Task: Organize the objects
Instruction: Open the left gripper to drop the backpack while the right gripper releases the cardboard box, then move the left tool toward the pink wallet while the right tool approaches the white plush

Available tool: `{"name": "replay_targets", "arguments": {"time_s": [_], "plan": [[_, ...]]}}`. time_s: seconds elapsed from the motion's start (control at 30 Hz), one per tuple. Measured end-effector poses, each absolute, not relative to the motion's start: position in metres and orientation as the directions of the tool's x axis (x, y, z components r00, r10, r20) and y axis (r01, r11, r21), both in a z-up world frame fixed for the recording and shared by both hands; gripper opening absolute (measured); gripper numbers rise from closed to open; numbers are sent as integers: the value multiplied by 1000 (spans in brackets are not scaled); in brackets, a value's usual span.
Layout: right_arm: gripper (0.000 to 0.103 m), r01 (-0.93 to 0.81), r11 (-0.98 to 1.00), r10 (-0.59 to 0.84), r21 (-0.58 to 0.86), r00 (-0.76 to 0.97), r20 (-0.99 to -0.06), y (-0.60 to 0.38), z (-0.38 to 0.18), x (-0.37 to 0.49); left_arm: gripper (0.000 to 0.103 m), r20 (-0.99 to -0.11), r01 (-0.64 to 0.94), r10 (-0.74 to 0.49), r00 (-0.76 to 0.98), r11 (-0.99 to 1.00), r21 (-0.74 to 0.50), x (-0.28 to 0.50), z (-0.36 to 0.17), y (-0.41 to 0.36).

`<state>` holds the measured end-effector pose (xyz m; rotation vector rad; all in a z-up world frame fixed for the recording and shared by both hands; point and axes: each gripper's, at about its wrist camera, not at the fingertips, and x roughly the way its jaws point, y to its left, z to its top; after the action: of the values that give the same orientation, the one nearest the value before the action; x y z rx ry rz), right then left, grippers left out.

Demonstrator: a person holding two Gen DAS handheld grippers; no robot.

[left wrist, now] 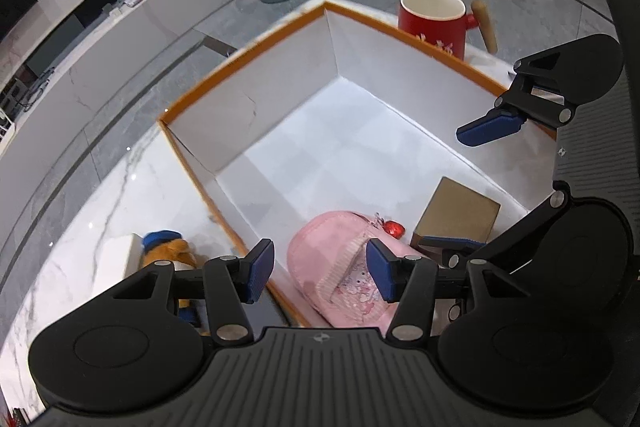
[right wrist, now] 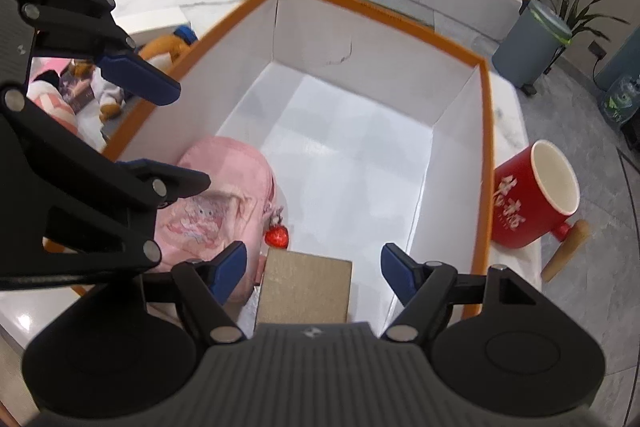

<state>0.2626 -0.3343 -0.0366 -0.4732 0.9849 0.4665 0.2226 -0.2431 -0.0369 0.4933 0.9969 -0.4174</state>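
The left hand-held gripper [left wrist: 318,273] is matte black, with a ribbed dark-grey housing bearing a small white emblem; two round black discs flank it; silver screw heads dot the linkage arms; blue ribbed pads face its fingers [left wrist: 260,269]; the right hand-held gripper [right wrist: 314,273] is built alike.

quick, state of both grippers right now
left gripper: open, above the pink pouch, holding nothing
right gripper: open, above the brown box, holding nothing
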Motion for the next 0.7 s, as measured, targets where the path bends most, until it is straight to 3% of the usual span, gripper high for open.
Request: {"name": "replay_targets", "arguments": {"time_s": [0.7], "plan": [[80, -632, 720, 211, -287, 593, -777, -269, 34, 222, 62, -787, 440, -116, 606, 873, 209, 189, 17, -177]]}}
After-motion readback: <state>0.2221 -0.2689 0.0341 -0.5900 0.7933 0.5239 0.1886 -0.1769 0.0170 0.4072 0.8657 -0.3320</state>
